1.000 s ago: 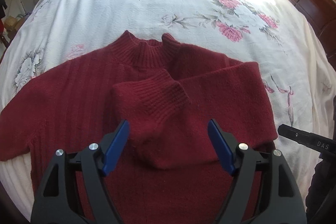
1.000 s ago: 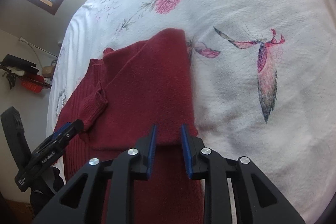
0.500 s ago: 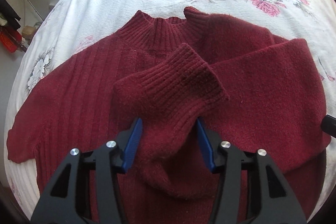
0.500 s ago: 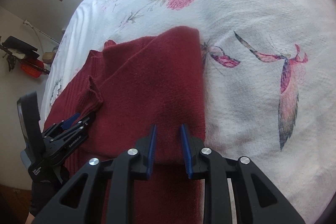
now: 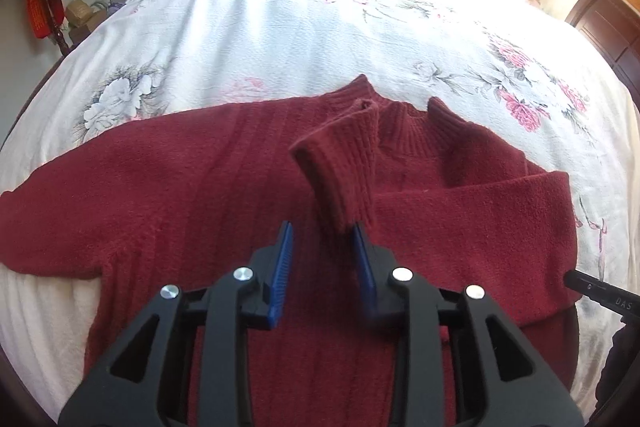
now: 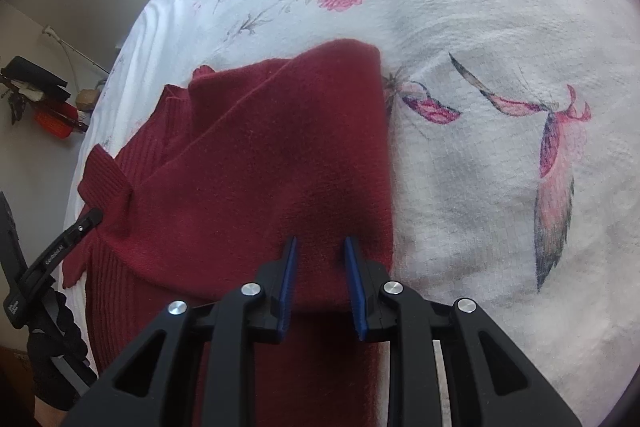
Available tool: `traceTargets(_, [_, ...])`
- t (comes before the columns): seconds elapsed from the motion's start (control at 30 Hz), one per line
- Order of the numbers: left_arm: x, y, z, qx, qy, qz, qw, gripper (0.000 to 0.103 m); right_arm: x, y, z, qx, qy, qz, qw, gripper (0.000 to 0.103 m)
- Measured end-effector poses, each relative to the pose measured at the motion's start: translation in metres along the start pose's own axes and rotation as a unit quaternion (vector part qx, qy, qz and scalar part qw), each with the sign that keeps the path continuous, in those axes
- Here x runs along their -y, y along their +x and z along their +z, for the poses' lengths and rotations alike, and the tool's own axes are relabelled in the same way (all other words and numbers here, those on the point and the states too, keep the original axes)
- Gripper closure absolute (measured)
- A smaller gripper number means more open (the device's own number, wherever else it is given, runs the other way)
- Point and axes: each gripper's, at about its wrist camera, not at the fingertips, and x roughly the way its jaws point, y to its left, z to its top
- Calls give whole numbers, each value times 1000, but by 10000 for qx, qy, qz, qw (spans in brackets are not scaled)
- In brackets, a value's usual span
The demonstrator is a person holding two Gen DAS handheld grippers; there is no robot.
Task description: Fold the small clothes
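L gripper (image 5: 322,235) jaws clamped on sweater (image 5: 200,187) cuff (image 5: 340,155) — R gripper (image 6: 319,247) jaws apart

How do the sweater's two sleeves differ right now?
The right sleeve is folded across the sweater's chest; the left sleeve lies spread out sideways on the bedspread. The right sleeve's ribbed cuff is lifted, pinched in the left hand-held gripper; the left sleeve lies flat, untouched, its cuff out of view. Both are the same dark red knit.
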Motion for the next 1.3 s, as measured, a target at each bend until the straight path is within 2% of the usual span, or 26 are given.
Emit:
traceTargets(0.17, [-41, 6, -5, -172, -471, 240, 9985, 69, 1, -1, 0, -8, -16, 2, 10000, 78])
traceTargets(0.3, [-52, -14, -8, 58, -829, 105, 9965, 66, -11, -19, 3, 172, -153, 132, 9996, 77])
traceTargets(0.37, [-43, -23, -7, 192, -762, -37, 9969, 53, -22, -28, 2, 255, -308, 237, 9989, 77])
traceTargets(0.4, [-35, -24, -7, 205, -655, -75, 9976, 52, -27, -28, 1, 237, -386, 265, 9986, 76])
traceTargets(0.57, [-3, -6, -12, -112, -205, -174, 9996, 49, -42, -7, -8, -59, -641, 115, 9979, 76])
traceTargets(0.73, [-11, 30, -23, -510, -349, -55, 9981, 49, -31, 11, -14, -282, -518, 42, 9983, 78])
traceTargets(0.97, [-14, 44, -30, -482, -150, 16, 9987, 42, -24, 22, -16, -360, -466, 66, 9982, 78])
traceTargets(1.3, [-24, 47, -34, -375, -290, -241, 9986, 41, -26, 27, -18, -309, -575, -36, 9979, 78])
